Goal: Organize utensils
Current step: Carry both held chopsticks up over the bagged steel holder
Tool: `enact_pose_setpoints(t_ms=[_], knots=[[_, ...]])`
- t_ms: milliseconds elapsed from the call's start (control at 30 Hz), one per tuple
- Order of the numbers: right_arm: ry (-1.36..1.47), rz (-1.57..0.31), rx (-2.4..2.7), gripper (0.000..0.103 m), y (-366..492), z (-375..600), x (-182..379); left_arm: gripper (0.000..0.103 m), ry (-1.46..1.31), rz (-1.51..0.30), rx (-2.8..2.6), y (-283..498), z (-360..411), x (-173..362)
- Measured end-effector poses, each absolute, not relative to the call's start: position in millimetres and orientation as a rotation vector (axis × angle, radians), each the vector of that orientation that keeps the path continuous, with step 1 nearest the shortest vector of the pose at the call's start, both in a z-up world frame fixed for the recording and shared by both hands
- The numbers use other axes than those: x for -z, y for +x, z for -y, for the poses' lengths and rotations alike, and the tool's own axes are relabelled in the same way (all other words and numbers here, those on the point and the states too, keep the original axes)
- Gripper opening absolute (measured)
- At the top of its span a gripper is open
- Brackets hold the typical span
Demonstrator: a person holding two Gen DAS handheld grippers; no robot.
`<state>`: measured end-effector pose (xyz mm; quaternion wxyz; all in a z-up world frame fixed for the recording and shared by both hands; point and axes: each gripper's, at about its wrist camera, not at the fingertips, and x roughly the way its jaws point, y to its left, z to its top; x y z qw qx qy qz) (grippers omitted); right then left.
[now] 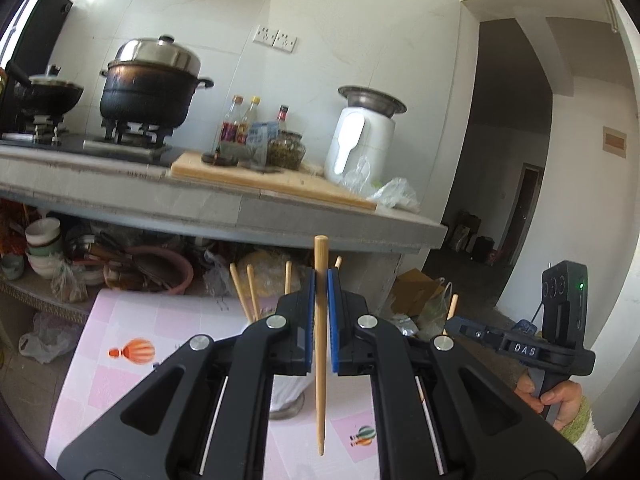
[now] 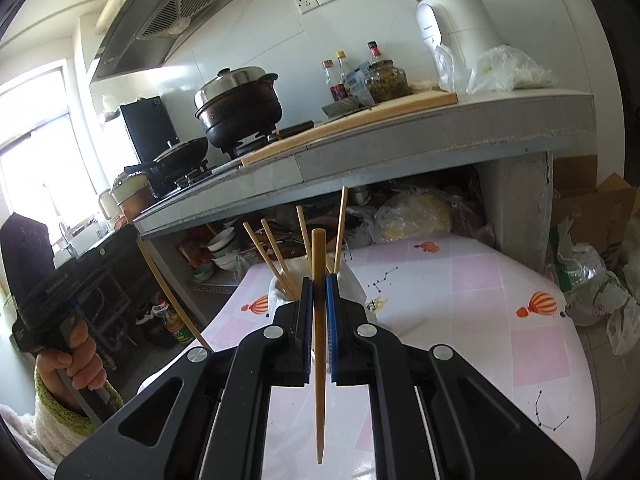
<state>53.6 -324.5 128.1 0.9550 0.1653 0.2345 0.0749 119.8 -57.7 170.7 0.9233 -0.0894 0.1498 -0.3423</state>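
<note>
Bamboo chopstick (image 1: 320, 344) sits clamped upright in the left tool (image 1: 320, 280), blue pads tight on its upper part, blunt end poking above them, pointed tip hanging free over the pink checked tabletop (image 1: 132, 320).

Landmark = white chopstick holder (image 1: 286, 394) on that tabletop.

Left wrist view, L to R:
- Far left of holder, under the concrete counter (image 1: 224, 204): shelf w/ stacked bowls (image 1: 42, 248) and a pink basin (image 1: 160, 270).
- Above-left of holder, on the counter: gas stove w/ a wok (image 1: 48, 96) and a black pot (image 1: 148, 88) w/ steel lid.
- Above holder: cutting board (image 1: 276, 182) carrying sauce bottles (image 1: 240, 128) and a jar; white appliance (image 1: 360, 140) just right of them.
- Holder itself is mostly hidden behind the left tool's fingers; several chopsticks (image 1: 248, 292) lean out of it, fanned left.
- Right of holder: right tool (image 1: 454, 326) seen side-on, closed on another chopstick (image 1: 452, 308), a hand (image 1: 560, 396) in a green-cuffed sleeve on its handle.

Right wrist view, L to R:
- Left of holder (image 2: 344, 276): left tool's body held in a hand (image 2: 78, 356); its chopstick (image 2: 172, 296) slants from it.
- Front of holder: right tool (image 2: 319, 280) shut narrow on its own chopstick (image 2: 319, 320), upright, tip clear of the tabletop (image 2: 460, 280).
- Loose chopsticks (image 2: 272, 248) stand in the holder just behind the tool.
- Right of holder: balloon print, then plastic bags (image 2: 600, 292) on the floor.
</note>
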Motion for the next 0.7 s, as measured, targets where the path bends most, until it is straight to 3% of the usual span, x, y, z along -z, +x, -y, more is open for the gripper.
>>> enact_pose_setpoints(t_ms=[400,700], knots=[[0.343,-0.479,-0.151,0.007,64.2,330.6,-132.0,0.005,-0.186,-0.165,0.710,159.5,74.2,-234.4],[0.345,-0.504,-0.133,0.007,71.8,334.7,-125.8,0.005,-0.148,-0.203,0.660,214.0,102.3,-214.5]])
